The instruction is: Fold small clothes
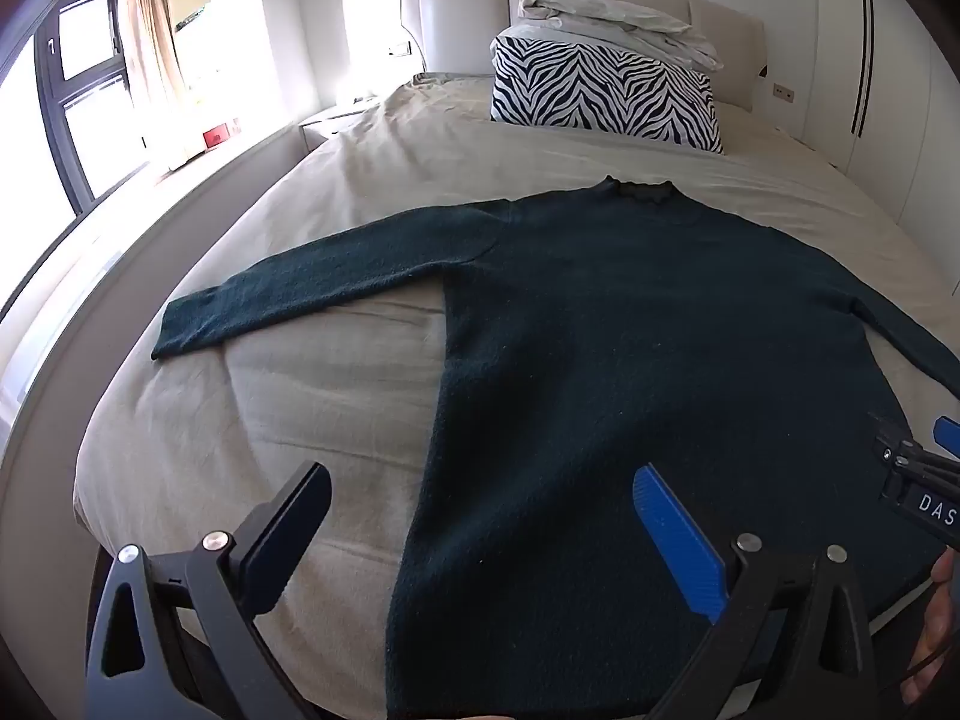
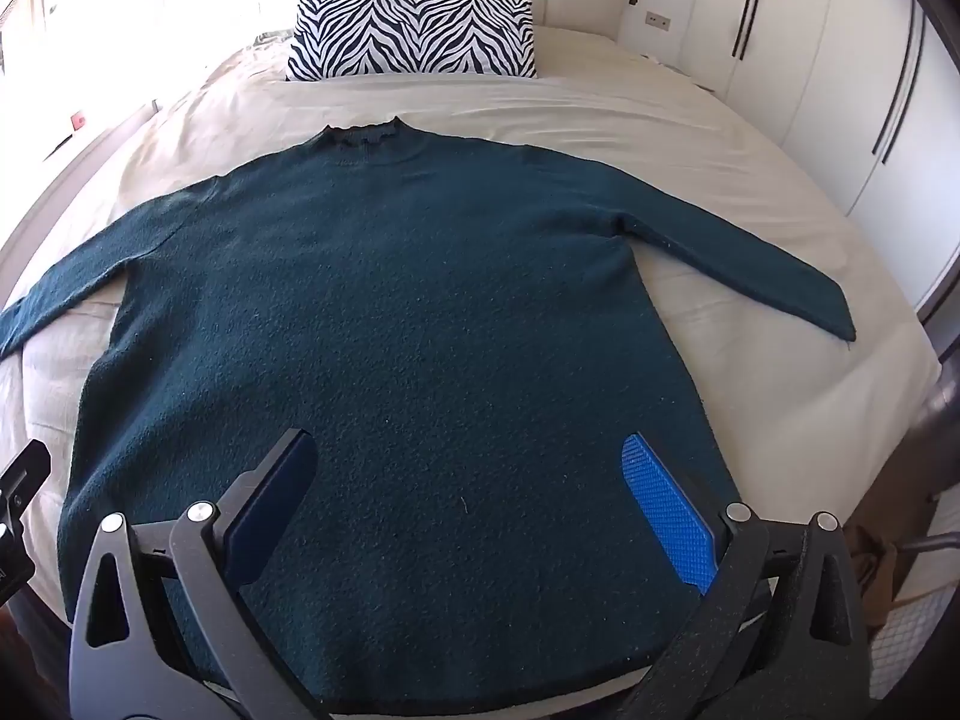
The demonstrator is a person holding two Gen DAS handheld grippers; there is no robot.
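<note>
A dark teal long-sleeved sweater lies flat on the beige bed, collar toward the headboard, both sleeves spread out. It also fills the right wrist view. My left gripper is open and empty, hovering above the sweater's lower left edge. My right gripper is open and empty above the sweater's lower middle, near the hem. The right gripper's tip also shows at the right edge of the left wrist view.
A zebra-print pillow stands against the padded headboard with a folded white duvet on it. A window with curtains is on the left, white wardrobes on the right. The bed's foot edge is just below both grippers.
</note>
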